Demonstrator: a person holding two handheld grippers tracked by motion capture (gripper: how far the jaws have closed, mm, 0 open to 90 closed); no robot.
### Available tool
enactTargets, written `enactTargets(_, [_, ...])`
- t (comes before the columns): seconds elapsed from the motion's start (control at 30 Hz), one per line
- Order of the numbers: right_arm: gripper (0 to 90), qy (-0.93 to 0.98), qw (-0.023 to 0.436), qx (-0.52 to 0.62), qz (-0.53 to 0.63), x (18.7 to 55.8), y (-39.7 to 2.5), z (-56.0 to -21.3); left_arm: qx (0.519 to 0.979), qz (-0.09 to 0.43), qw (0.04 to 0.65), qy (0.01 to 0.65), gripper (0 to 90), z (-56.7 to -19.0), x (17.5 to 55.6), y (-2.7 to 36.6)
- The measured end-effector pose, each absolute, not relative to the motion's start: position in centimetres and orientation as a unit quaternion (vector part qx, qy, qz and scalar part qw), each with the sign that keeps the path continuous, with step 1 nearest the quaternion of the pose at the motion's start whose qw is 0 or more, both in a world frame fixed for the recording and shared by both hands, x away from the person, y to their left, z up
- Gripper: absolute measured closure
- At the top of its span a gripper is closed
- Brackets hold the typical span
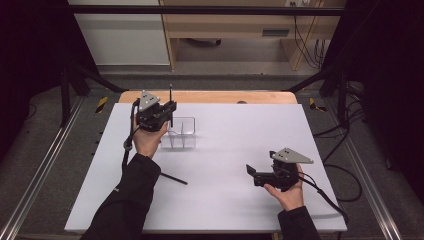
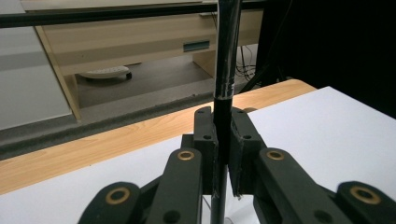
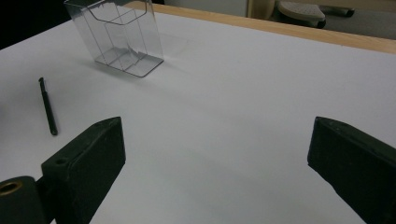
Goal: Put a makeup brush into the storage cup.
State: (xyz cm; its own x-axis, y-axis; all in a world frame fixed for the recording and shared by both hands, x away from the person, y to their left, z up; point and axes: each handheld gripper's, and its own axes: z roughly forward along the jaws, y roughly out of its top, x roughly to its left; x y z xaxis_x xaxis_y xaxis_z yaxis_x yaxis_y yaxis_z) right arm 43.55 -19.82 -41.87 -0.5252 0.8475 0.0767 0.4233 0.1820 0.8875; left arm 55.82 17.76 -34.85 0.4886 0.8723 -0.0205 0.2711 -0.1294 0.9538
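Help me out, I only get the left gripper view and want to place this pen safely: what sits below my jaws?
Observer: A clear plastic holder stands on the white table, just right of the left gripper, which grips the black pen upright.
Operator: Is the pen tip inside it yet?
Observer: I cannot tell; in the high view the tip is hidden behind the gripper.
Operator: Any other pens around?
Observer: One more pen lies flat on the table by the left forearm.
Operator: And the other hand?
Observer: The right gripper is open and holds nothing, low over the table's right side.
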Motion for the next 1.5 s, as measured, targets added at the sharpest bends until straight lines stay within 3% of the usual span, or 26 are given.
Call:
enactTargets(0.37, [4.7,0.738,0.228,0.429,0.468,43.6,-19.7,-42.0,0.69,0.293,0.5,0.433,82.8,-37.1,57.0,17.6])
enactTargets(1.1, [4.6,0.742,0.231,0.43,0.46,43.6,-19.5,-42.3,0.701,0.276,0.479,0.45,82.1,-40.8,55.7,17.9])
enactTargets(1.5, [4.4,0.737,0.234,0.433,0.464,43.6,-19.9,-41.9,0.696,0.275,0.494,0.442,61.5,-39.4,53.1,19.8])
